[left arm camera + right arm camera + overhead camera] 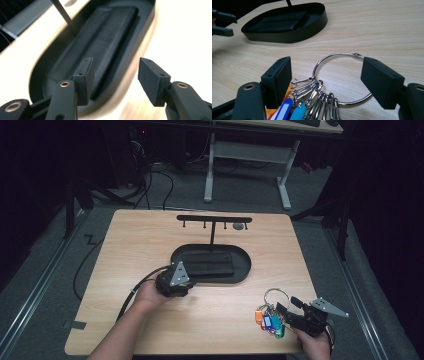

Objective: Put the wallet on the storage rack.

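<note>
A black oval tray (246, 269) in the middle of the table holds a flat black wallet (212, 263). My left gripper (186, 281) hovers at the tray's near-left end. Its jaws are open over the rim (147, 26), and the wallet (107, 37) lies ahead of them, untouched. At the front right, a steel key ring (276, 294) with several coloured tags (270, 322) lies on the wood. My right gripper (327, 62) is open around the ring (337, 53), with a pad on either side and the tags (297, 112) close below.
A black T-shaped hook stand (214, 219) rises from the tray's far side, with a small grey oval (239, 226) by its right end. The right gripper view shows the tray (294, 35) and the left gripper (222, 23) at far left. Bare wood lies between the two hands.
</note>
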Motion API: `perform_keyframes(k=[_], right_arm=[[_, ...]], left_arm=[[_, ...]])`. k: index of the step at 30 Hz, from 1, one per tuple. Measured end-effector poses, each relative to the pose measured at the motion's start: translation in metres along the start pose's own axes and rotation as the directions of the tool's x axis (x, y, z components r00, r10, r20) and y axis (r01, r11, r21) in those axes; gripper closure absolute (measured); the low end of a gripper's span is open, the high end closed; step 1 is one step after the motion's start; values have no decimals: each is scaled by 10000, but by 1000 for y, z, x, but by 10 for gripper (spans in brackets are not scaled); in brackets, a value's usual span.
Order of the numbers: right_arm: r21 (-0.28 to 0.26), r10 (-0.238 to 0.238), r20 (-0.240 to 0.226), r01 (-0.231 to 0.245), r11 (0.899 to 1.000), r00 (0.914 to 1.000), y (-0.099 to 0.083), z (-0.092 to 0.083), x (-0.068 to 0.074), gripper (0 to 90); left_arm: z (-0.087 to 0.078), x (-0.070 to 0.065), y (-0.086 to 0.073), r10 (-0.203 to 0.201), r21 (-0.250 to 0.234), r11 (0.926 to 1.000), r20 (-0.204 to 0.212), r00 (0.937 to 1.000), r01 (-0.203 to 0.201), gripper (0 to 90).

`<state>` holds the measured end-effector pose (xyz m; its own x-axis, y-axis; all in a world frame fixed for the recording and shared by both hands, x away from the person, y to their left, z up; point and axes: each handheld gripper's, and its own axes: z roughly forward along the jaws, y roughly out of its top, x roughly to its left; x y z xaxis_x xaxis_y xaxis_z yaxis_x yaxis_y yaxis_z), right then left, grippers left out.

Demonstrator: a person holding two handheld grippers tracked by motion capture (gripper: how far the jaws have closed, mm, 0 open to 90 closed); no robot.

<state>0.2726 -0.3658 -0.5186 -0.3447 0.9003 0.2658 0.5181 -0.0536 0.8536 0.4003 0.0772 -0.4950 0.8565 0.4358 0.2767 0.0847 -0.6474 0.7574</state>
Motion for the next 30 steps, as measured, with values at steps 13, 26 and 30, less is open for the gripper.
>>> perform_keyframes(k=[13, 26, 30], right_arm=[[-49, -21, 72, 22, 10000, 10000, 1, -3, -2, 253], [-118, -178, 344, 183, 9998, 9992, 3, -7, -7, 255], [-46, -175, 476, 178, 9998, 9987, 4, -7, -8, 262]], left_arm=[[-32, -22, -37, -2027, -629, 9778, -398, 9784, 2000, 423], [-92, -46, -84, -3917, -856, 9182, -489, 9188, 3869, 378], [-97, -46, -89, -4075, -410, 9132, -906, 9087, 4054, 357]])
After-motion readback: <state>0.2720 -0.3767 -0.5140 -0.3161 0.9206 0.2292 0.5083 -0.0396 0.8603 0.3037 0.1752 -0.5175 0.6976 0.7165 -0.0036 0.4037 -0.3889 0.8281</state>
